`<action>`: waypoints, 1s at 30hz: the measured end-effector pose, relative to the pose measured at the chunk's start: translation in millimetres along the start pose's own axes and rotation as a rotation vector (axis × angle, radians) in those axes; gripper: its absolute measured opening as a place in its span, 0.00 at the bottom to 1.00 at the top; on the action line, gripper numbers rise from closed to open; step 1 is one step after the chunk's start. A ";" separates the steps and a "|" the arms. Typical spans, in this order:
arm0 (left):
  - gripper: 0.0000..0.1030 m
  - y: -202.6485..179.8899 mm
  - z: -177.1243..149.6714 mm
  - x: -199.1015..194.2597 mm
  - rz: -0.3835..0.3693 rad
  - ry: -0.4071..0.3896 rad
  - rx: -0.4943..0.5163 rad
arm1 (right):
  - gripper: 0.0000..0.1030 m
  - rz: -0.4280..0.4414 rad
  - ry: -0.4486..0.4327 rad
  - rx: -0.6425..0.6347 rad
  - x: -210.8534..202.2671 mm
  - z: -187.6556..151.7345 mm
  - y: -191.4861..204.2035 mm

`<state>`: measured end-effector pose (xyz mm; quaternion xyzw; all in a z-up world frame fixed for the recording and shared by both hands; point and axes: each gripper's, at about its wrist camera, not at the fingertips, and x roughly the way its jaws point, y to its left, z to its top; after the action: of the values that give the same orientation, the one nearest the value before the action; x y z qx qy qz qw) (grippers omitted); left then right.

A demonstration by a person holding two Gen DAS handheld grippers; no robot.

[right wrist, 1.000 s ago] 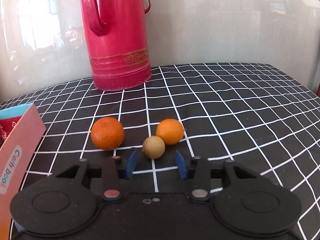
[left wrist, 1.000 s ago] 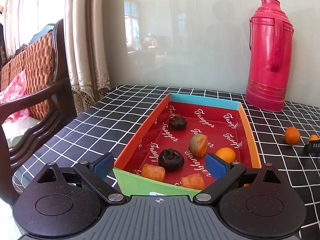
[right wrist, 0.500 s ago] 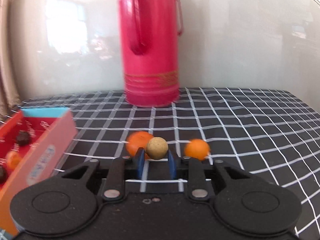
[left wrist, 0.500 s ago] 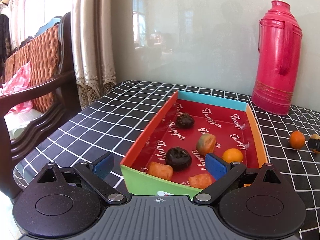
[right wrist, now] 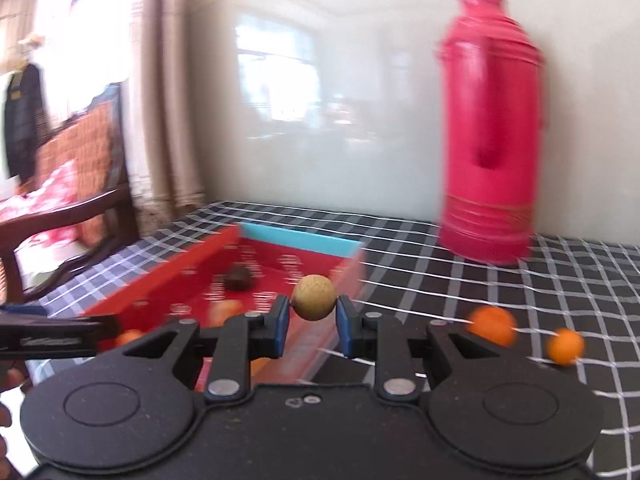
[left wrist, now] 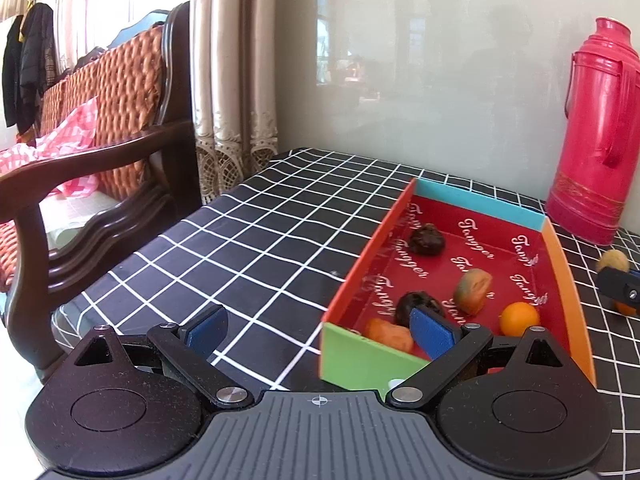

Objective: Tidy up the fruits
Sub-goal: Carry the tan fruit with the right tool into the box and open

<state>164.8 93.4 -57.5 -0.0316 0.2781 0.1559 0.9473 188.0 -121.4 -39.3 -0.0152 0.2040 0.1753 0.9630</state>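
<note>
Tan round fruit (right wrist: 313,297) clamped in right hand-held gripper (right wrist: 312,322), nearing red cardboard box (right wrist: 160,280); left hand-held gripper (left wrist: 320,330) wide open, empty; two small oranges (right wrist: 490,325) outstanding near counter's (right wrist: 560,276) right edge.

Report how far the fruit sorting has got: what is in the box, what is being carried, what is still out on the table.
Done: several fruits already lie in the red box, among them two dark ones and a small orange. In hand: the right gripper is shut on a tan round fruit, held in front of the box. The left gripper is open and empty at the box's near end. Left: two oranges on the checked tablecloth.
</note>
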 end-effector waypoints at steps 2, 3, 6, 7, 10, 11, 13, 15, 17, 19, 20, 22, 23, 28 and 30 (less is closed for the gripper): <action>0.94 2.1 -0.7 -0.2 0.007 0.002 0.000 | 0.16 0.021 0.008 -0.038 1.6 0.1 12.3; 0.94 3.4 -1.0 -0.4 0.010 0.002 -0.001 | 0.16 0.029 0.014 -0.055 1.6 0.6 19.2; 0.94 8.7 -1.1 -2.1 0.017 -0.007 -0.004 | 0.16 0.049 0.037 -0.092 7.2 1.7 31.6; 0.94 10.6 -1.2 -2.9 0.020 -0.010 -0.004 | 0.16 0.055 0.043 -0.099 8.5 2.0 34.9; 0.94 15.4 -1.2 -3.9 0.026 -0.016 -0.014 | 0.17 0.075 0.056 -0.120 10.7 0.5 43.0; 0.94 17.1 -1.2 -4.1 0.026 -0.017 -0.017 | 0.17 0.079 0.058 -0.127 8.9 -0.5 44.6; 0.94 19.4 -1.3 -4.3 0.027 -0.019 -0.020 | 0.17 0.085 0.063 -0.144 8.9 -1.5 49.6; 0.94 20.4 -1.3 -4.4 0.027 -0.020 -0.021 | 0.21 0.080 0.060 -0.150 7.7 -2.6 51.9; 0.94 21.4 -1.3 -4.4 0.027 -0.021 -0.019 | 0.24 0.071 0.056 -0.151 7.6 -2.6 52.1; 0.94 21.3 -1.2 -4.4 0.028 -0.020 -0.020 | 0.27 0.054 0.045 -0.138 7.2 -1.9 49.6; 0.94 21.3 -1.2 -4.5 0.028 -0.021 -0.020 | 0.29 0.049 0.039 -0.126 6.9 -1.0 46.9; 0.94 21.4 -1.2 -4.6 0.028 -0.021 -0.019 | 0.36 0.035 0.023 -0.102 4.3 0.9 40.6; 0.94 21.3 -1.3 -4.4 0.028 -0.020 -0.019 | 0.44 0.024 0.014 -0.096 3.6 1.2 37.9; 0.94 19.5 -2.2 -5.3 0.023 -0.021 -0.012 | 0.65 -0.040 -0.040 -0.094 -3.8 2.3 31.4; 0.94 16.9 -2.7 -6.9 0.022 -0.029 -0.002 | 0.74 -0.065 -0.044 -0.087 -4.3 2.2 28.0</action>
<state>152.6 107.2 -55.6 -0.0273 0.2646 0.1669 0.9494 175.6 -96.4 -34.3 -0.0600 0.1743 0.1530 0.9709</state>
